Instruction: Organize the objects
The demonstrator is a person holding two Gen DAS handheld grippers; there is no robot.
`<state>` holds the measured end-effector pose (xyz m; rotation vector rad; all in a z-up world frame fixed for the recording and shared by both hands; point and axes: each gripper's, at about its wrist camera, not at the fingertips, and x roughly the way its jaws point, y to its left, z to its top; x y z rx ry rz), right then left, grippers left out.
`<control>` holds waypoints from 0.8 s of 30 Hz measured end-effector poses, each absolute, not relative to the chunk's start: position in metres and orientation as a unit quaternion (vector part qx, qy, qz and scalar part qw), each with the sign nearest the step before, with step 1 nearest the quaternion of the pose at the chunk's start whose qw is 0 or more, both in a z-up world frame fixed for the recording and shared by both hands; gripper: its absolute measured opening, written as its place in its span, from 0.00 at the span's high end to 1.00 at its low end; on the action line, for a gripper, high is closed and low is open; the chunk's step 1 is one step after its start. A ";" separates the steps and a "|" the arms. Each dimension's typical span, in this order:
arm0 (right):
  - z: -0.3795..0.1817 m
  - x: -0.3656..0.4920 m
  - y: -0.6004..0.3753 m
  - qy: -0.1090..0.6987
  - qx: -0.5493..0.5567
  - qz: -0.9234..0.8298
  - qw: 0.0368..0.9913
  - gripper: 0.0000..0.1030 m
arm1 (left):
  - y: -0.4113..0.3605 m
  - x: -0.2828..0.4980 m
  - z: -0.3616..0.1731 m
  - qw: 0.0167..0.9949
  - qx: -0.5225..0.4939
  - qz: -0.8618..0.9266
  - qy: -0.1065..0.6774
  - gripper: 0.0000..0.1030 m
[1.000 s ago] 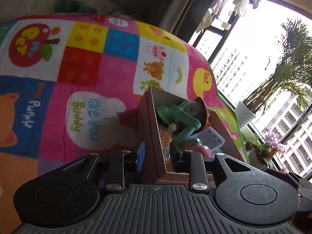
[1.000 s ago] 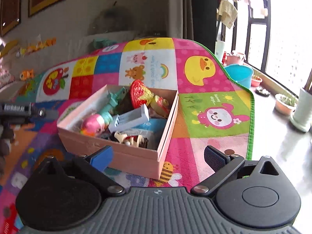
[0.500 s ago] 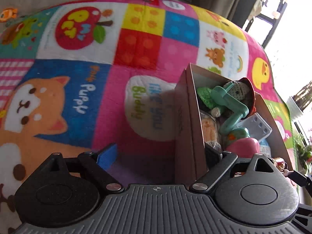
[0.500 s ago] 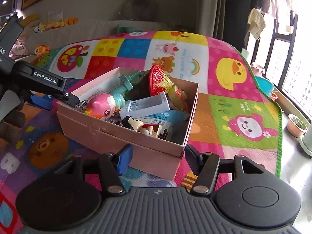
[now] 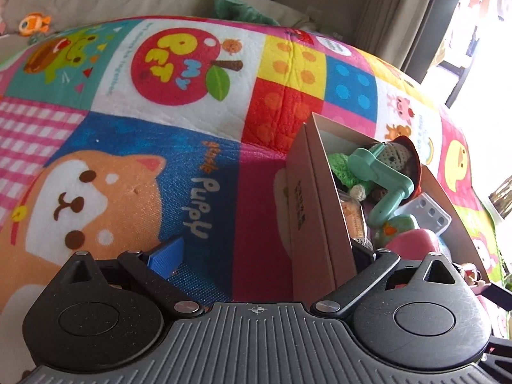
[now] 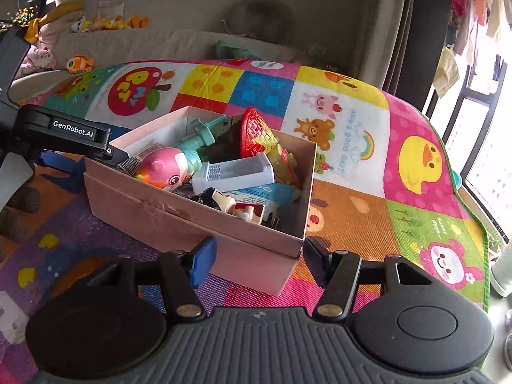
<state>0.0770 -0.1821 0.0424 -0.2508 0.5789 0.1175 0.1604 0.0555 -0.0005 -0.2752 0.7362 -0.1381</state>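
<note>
Open right tool (image 6: 259, 260) straddling toy-filled pink box (image 6: 192, 211) corner

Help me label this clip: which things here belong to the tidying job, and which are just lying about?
Part of the job:
pink box
pink toy
white case
red basket
left tongs, open astride the box wall
right tongs, open at the box corner

Lying about:
play mat
sofa
orange plush fish

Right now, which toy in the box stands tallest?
The red woven cone rises tallest in the pink box, above the pink pig toy and white block.
</note>
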 end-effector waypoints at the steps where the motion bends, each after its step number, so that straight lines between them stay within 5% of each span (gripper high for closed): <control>1: 0.042 0.076 -0.182 0.287 -0.121 0.056 0.949 0.42 | 0.055 0.160 -0.001 0.923 -0.134 -0.067 0.354 0.01; 4: 0.044 0.073 -0.186 0.299 -0.106 0.044 0.947 0.40 | 0.054 0.153 0.005 0.927 -0.130 -0.069 0.344 0.04; 8: 0.050 0.044 -0.195 0.301 -0.065 0.040 0.951 0.15 | 0.065 0.111 0.028 0.939 -0.146 -0.090 0.298 0.06; 13: 0.040 0.003 -0.193 0.343 -0.033 0.036 0.938 0.00 | 0.055 0.034 0.023 0.931 -0.123 -0.118 0.323 0.06; 24: 0.009 -0.006 -0.190 0.370 -0.011 0.024 0.929 0.00 | -0.001 -0.012 -0.015 0.940 0.025 -0.046 0.337 0.03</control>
